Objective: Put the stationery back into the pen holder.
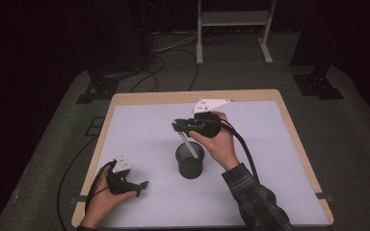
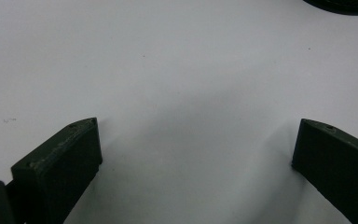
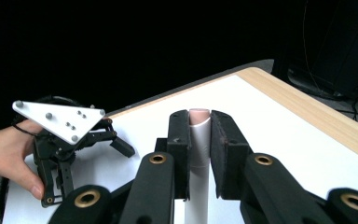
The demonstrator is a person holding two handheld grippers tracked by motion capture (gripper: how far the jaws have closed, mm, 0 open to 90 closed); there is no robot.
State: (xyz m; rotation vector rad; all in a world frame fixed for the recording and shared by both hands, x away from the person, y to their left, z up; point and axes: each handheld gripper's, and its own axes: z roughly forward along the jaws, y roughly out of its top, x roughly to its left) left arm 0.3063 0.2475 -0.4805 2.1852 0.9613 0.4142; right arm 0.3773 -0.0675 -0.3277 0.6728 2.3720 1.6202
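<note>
My right gripper (image 1: 179,126) is clamped on a slim white pen-like stick (image 3: 199,154) slanting into the black cylindrical cup (image 1: 190,161) mid-table — probably mid-insertion, release next — my left gripper (image 2: 193,154) wide open, empty.

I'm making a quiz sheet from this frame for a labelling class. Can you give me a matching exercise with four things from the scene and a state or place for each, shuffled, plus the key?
Things:
1. left gripper
2. right gripper
3. black cup
4. white stick

States or places:
A. stands upright near the middle of the table
B. jaws wide apart, nothing between them, low over the white surface
C. clamped between two jaws, lower end inside the cup
D. shut on a thin object, held above the cup

Pairs: 1-B, 2-D, 3-A, 4-C
</note>
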